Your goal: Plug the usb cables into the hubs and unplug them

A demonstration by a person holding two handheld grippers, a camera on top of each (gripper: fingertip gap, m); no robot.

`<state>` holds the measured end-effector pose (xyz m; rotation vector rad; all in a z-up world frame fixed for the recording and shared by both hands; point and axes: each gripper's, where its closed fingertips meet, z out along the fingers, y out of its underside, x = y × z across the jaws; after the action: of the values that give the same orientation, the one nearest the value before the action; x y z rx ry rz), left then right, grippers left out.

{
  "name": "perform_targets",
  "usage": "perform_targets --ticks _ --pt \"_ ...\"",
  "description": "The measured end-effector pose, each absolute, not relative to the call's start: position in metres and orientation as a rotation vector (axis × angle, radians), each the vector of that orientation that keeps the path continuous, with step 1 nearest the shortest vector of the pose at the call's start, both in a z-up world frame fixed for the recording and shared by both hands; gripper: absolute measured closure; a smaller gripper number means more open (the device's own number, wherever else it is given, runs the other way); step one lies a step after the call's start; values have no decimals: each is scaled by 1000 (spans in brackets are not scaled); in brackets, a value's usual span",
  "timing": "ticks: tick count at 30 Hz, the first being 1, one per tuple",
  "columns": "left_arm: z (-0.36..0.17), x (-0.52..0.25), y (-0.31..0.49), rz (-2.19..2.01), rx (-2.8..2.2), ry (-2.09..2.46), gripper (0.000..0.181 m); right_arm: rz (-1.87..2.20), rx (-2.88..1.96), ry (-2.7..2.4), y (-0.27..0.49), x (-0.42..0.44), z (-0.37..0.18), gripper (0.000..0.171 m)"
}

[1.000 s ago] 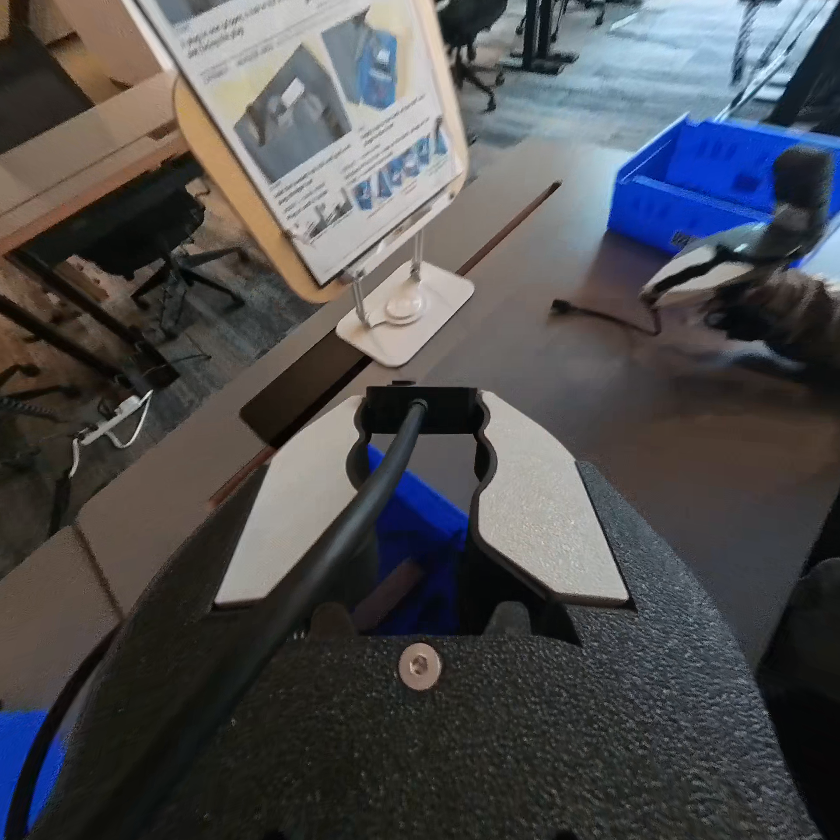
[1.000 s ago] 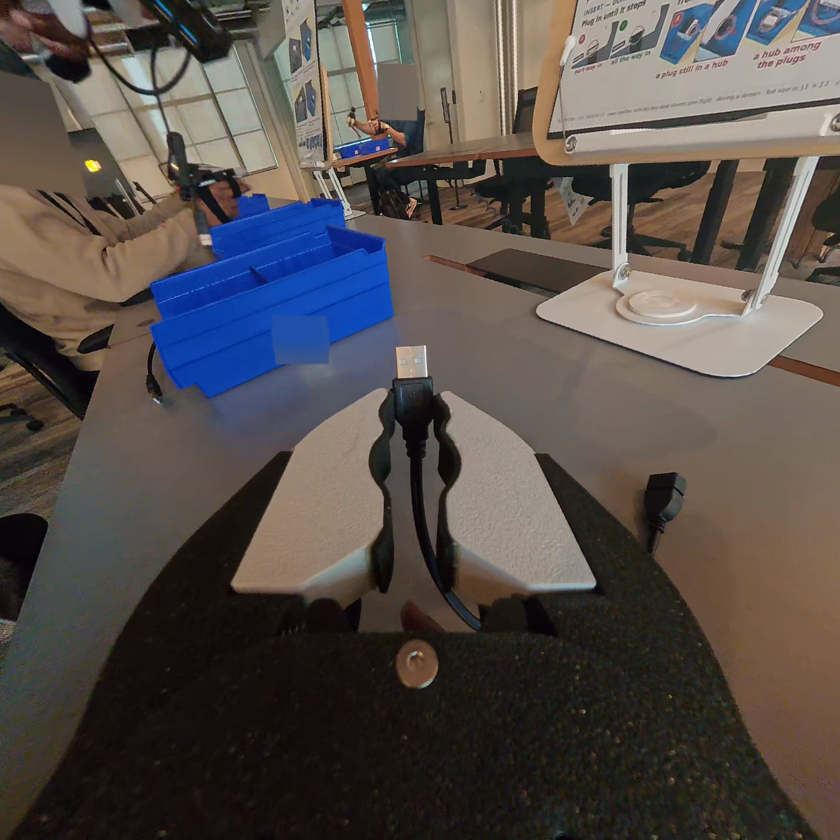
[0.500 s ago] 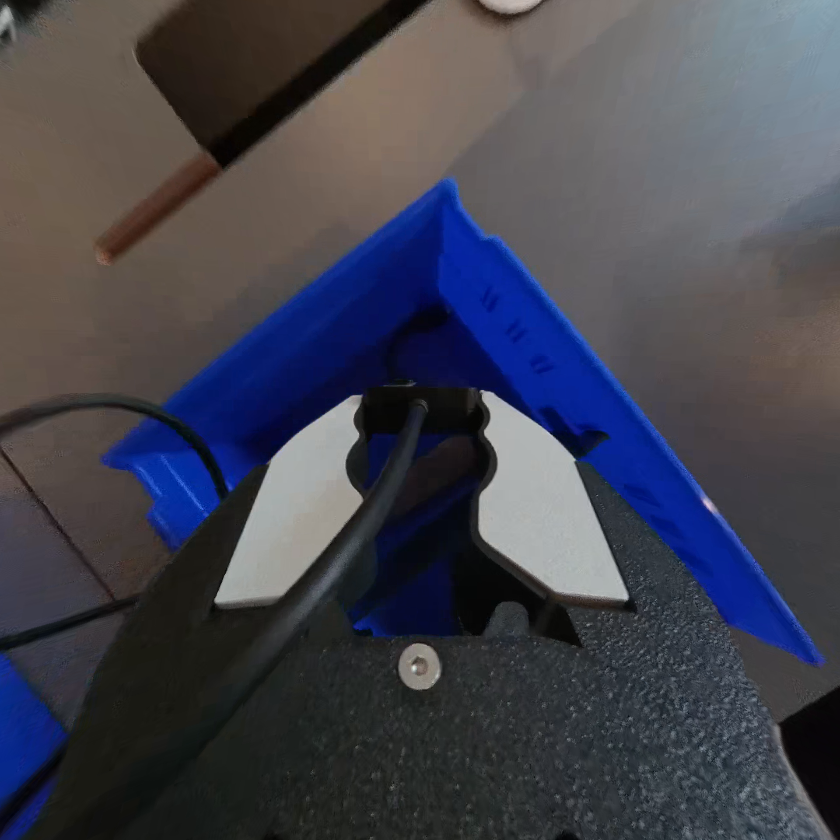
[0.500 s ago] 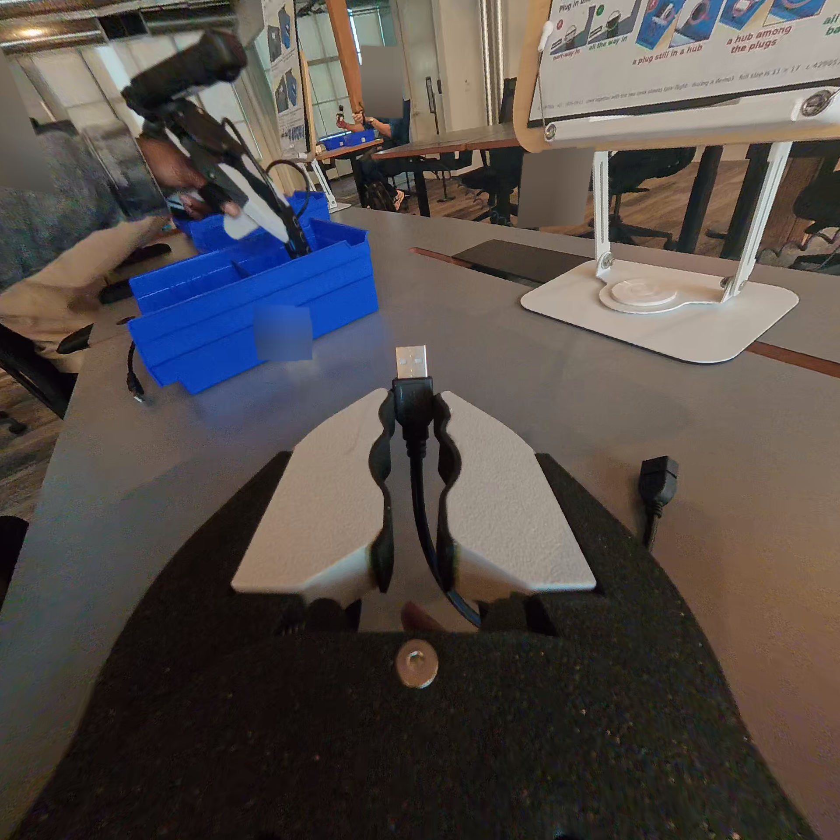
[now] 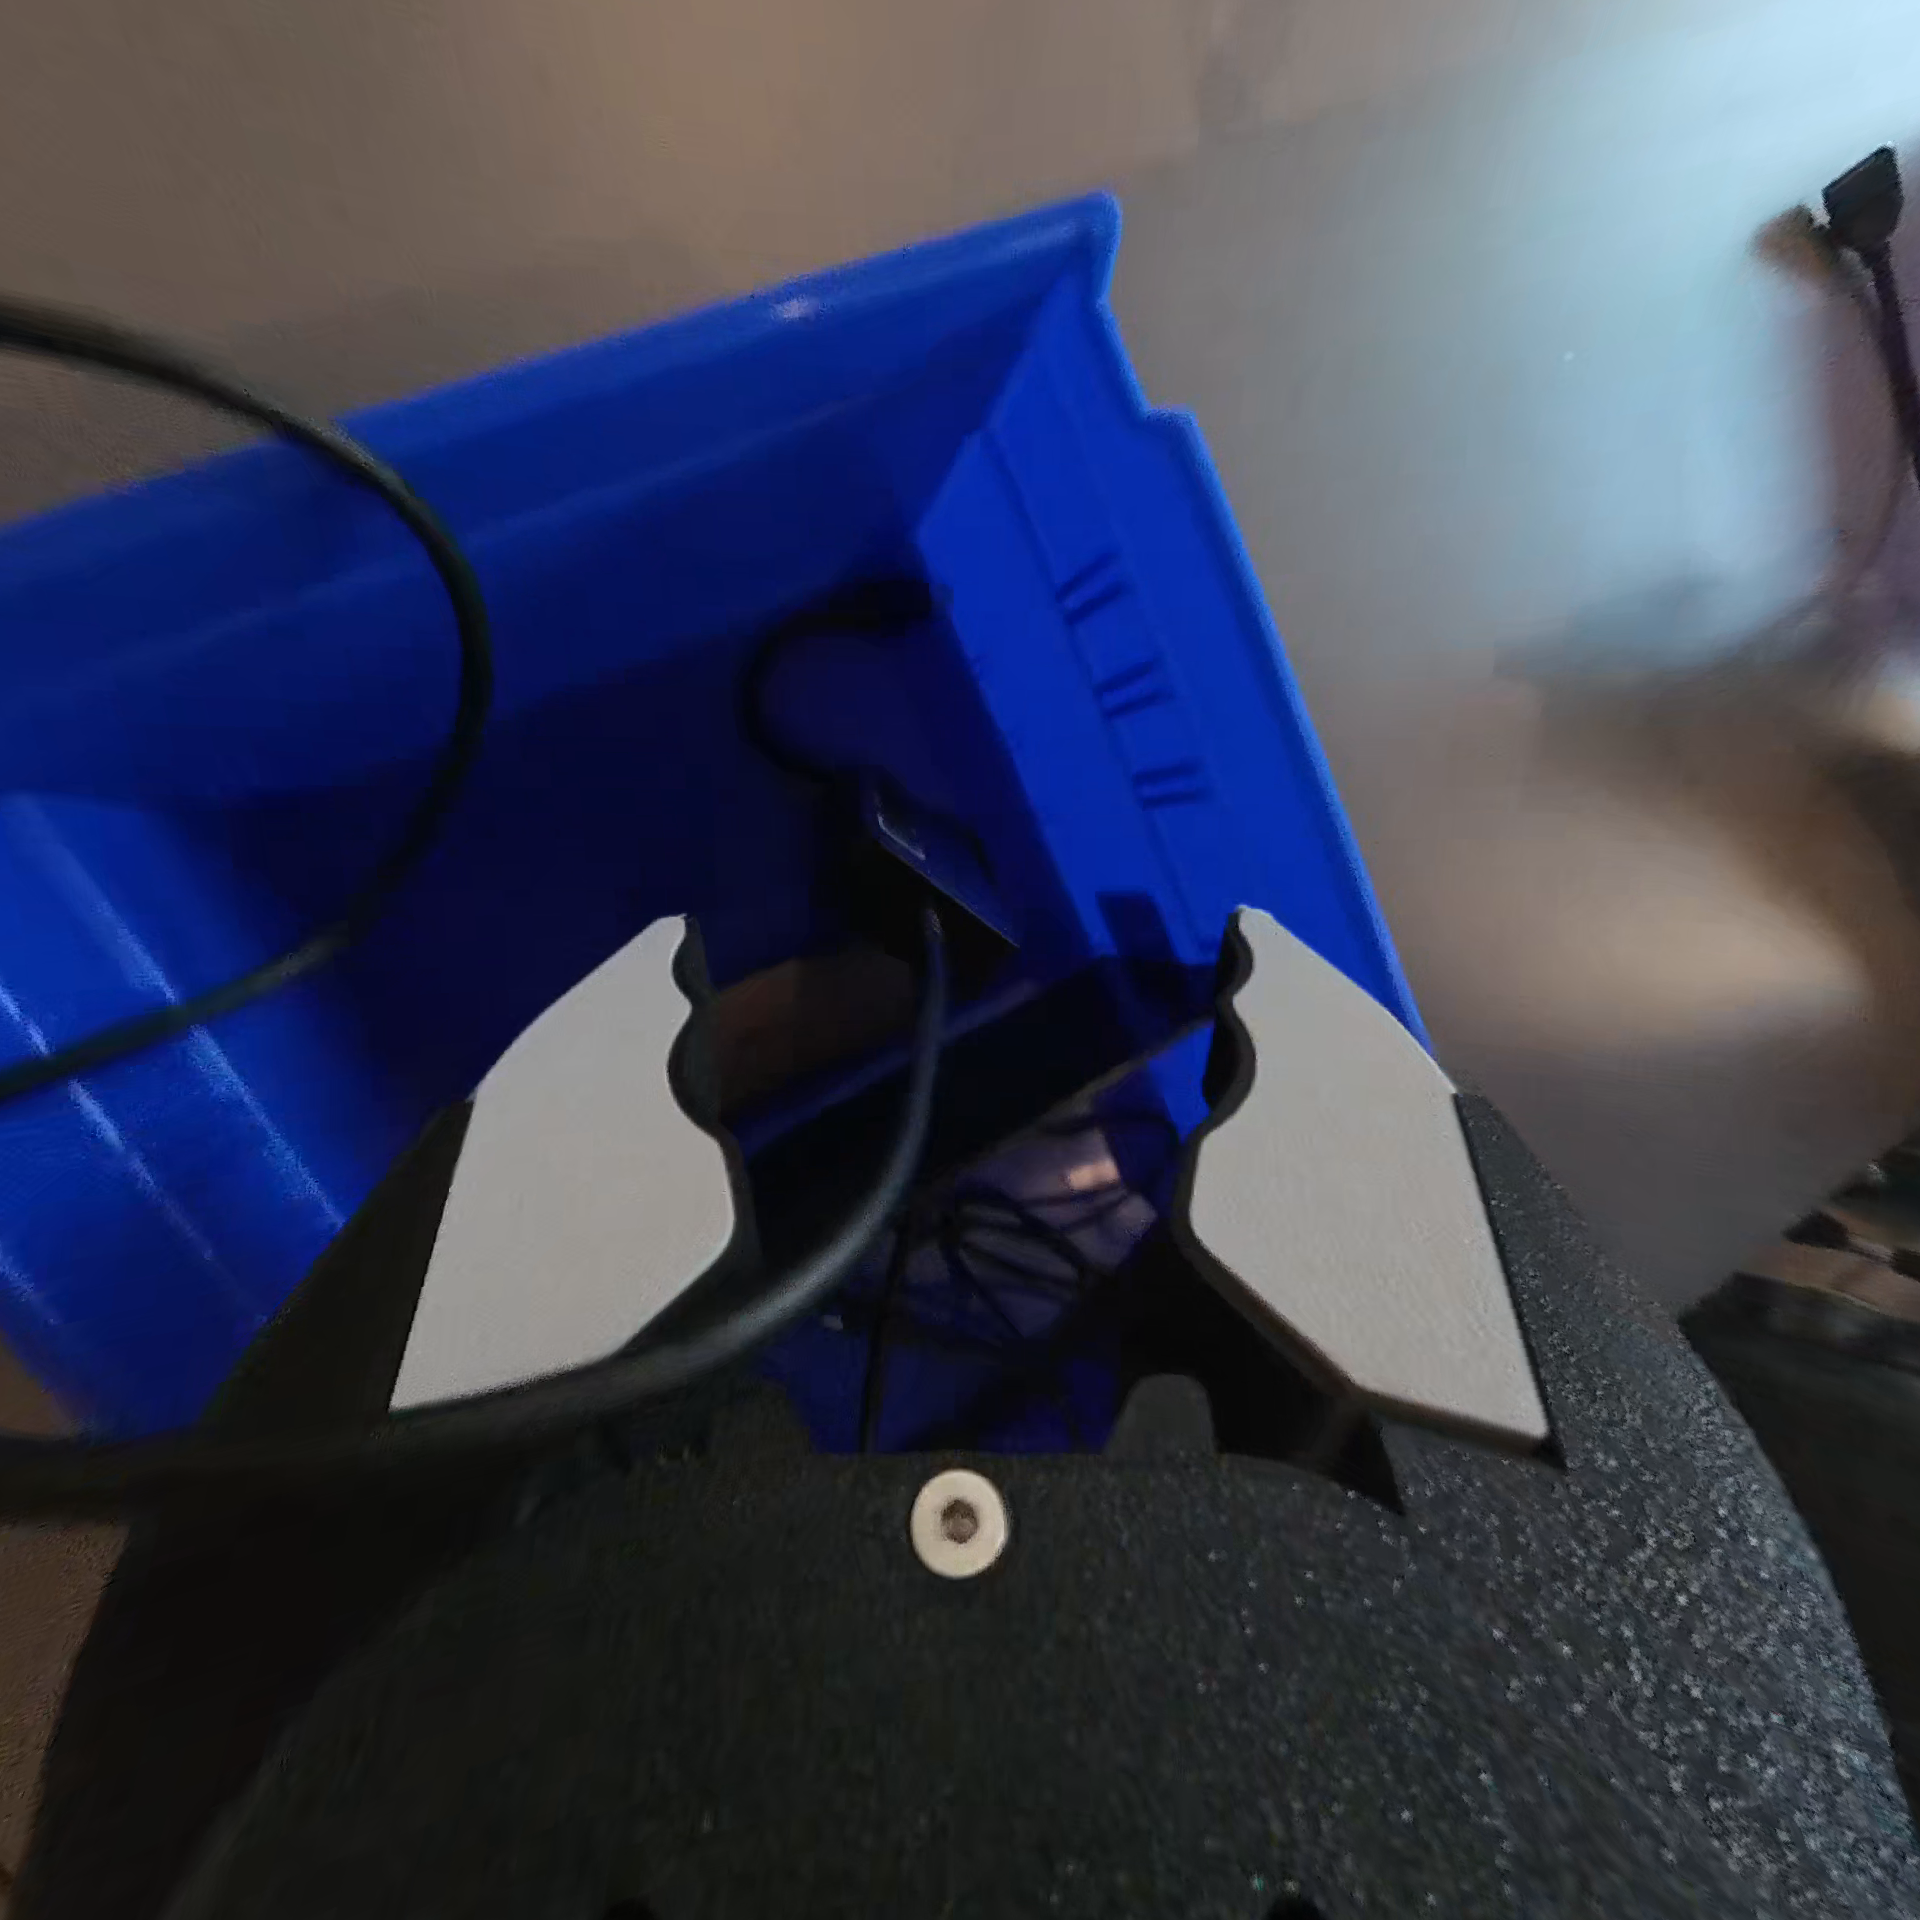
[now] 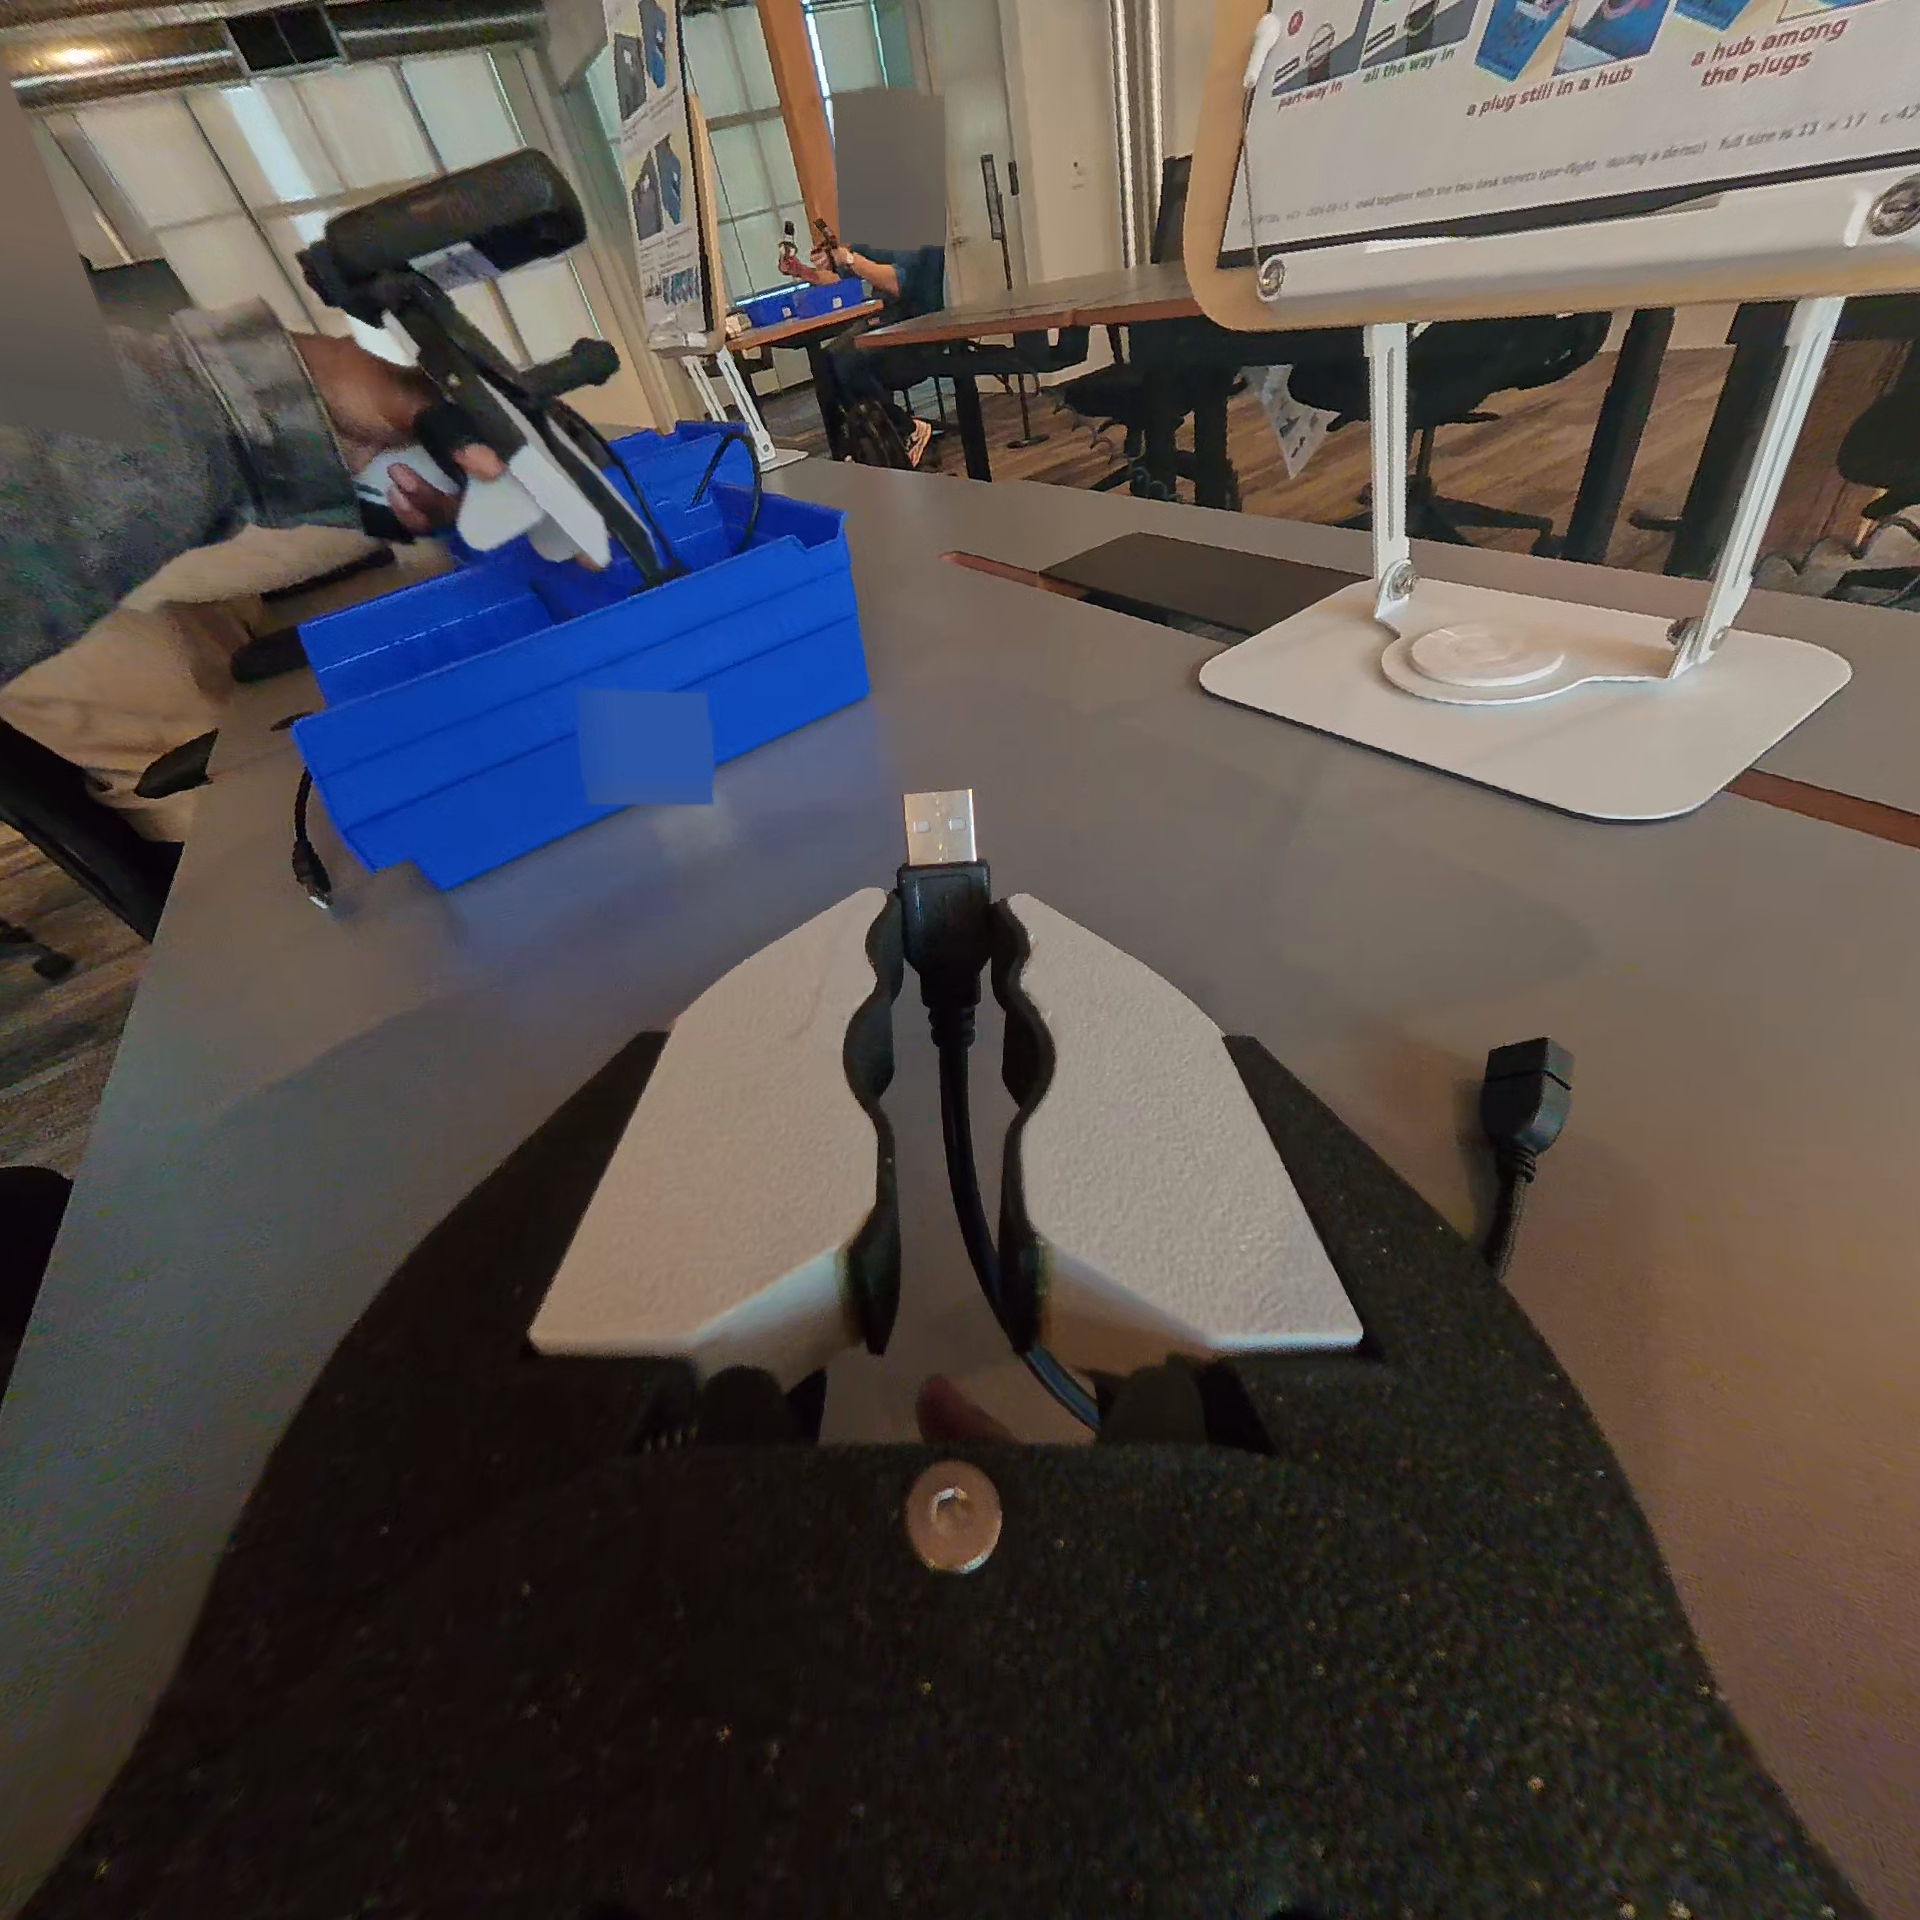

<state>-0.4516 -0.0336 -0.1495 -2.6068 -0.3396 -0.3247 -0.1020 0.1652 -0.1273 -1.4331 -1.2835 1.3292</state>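
In the left wrist view my left gripper (image 5: pixel 961 925) is open and points down into a blue bin (image 5: pixel 644 582). A black hub (image 5: pixel 920 847) lies inside the bin near its right wall, just beyond the fingertips. Its thin black cable (image 5: pixel 904 1132) runs back between the jaws and loops over the left finger. My right gripper (image 6: pixel 940 920) is shut on a black USB cable's plug (image 6: pixel 940 831), whose silver end sticks out forward above the grey table (image 6: pixel 1195 914). The left gripper (image 6: pixel 540 499) also shows far left, over the blue bin (image 6: pixel 582 675).
A loose black connector (image 6: pixel 1527 1081) lies on the table right of my right gripper. A white sign stand (image 6: pixel 1527 686) is at the back right. Another cable end (image 6: pixel 312 883) hangs by the bin's left corner. A person's arm is at far left. The grippers' ends are close to 40 centimeters from one another.
My left gripper has tipped down into the blue bin and opened, letting go of the black hub, which now lies in the bin. My right gripper has barely moved and still holds the plug.
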Motion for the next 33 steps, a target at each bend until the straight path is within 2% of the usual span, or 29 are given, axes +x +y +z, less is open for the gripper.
perform_targets --ticks 8,12,14,16,18,24,28,31,33 --pt "-122 -434 -121 -408 -2859 -267 99 1329 -1430 -1313 160 -105 -131 156" --pt "-73 -435 -133 -102 -2711 -182 105 1341 -1411 -1357 147 -110 -126 156" --pt "-34 -444 -130 167 -2436 -240 121 1345 -1392 -1415 133 -119 -119 156" --pt "3 -447 -138 423 -2109 -323 153 1364 -1344 -1500 112 -133 -104 156" --pt "14 -423 -149 489 -1886 -318 181 1369 -1262 -1592 87 -150 -79 156" --pt "-25 -370 -174 456 -1747 -427 181 1653 -968 -1707 -10 -210 51 156" --pt "-29 -376 -202 434 -1731 -511 181 1942 -811 -1717 -77 -243 130 156" --pt "-33 -384 -226 434 -1677 -552 181 1974 -720 -1728 -114 -272 157 156" --pt "-42 -395 -241 420 -1672 -600 181 1966 -721 -1773 -135 -293 154 156"
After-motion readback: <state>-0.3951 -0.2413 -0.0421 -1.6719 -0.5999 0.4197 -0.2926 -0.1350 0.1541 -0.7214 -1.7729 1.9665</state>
